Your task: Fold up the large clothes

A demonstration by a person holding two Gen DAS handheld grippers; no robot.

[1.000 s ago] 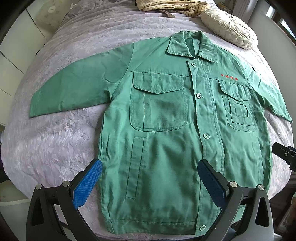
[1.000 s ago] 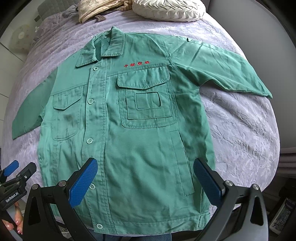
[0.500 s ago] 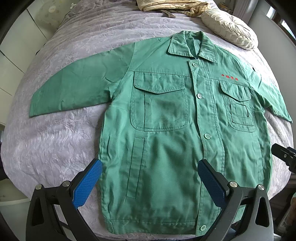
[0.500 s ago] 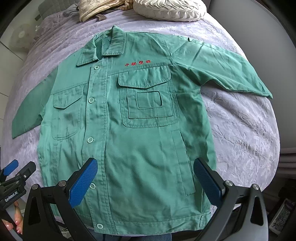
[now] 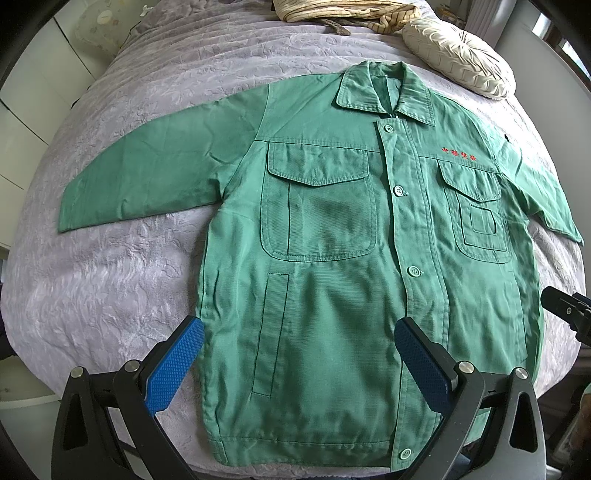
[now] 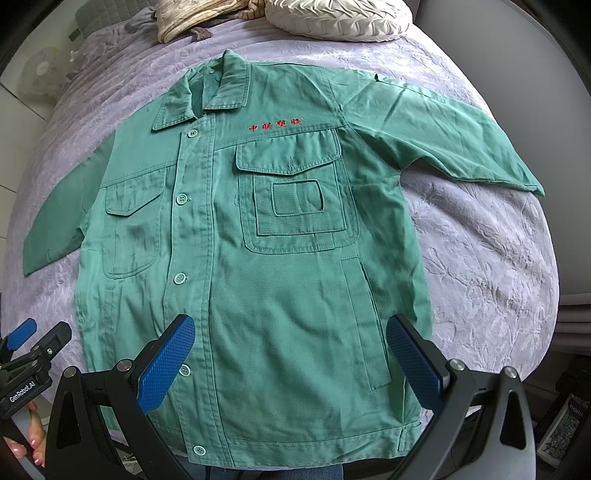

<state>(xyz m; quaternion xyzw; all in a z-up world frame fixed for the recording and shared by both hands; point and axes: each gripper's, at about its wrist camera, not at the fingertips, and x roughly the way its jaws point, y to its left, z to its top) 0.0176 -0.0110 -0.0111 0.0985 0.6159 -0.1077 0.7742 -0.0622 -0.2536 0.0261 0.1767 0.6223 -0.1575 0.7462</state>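
A green button-up work jacket [image 5: 332, 280] lies flat, front up, on the bed, collar far, hem near me, both sleeves spread out to the sides. It also shows in the right wrist view [image 6: 280, 266], with red lettering on the chest. My left gripper [image 5: 299, 363] is open and empty, hovering above the hem's left half. My right gripper [image 6: 290, 360] is open and empty above the hem's right half. The left gripper [image 6: 22, 339] shows at the lower left of the right wrist view, and the right gripper's edge [image 5: 569, 310] at the far right of the left wrist view.
The bed has a lilac textured cover [image 5: 110, 288]. A cream round pillow [image 5: 461, 55] and a beige striped cloth [image 5: 343, 13] lie at the head of the bed. White cabinets [image 5: 22, 122] stand to the left. The bed's right edge [image 6: 554, 295] drops off beside a grey wall.
Both grippers have drifted slightly nearer the jacket, which sits a touch lower and larger in view. The jacket itself has not moved.
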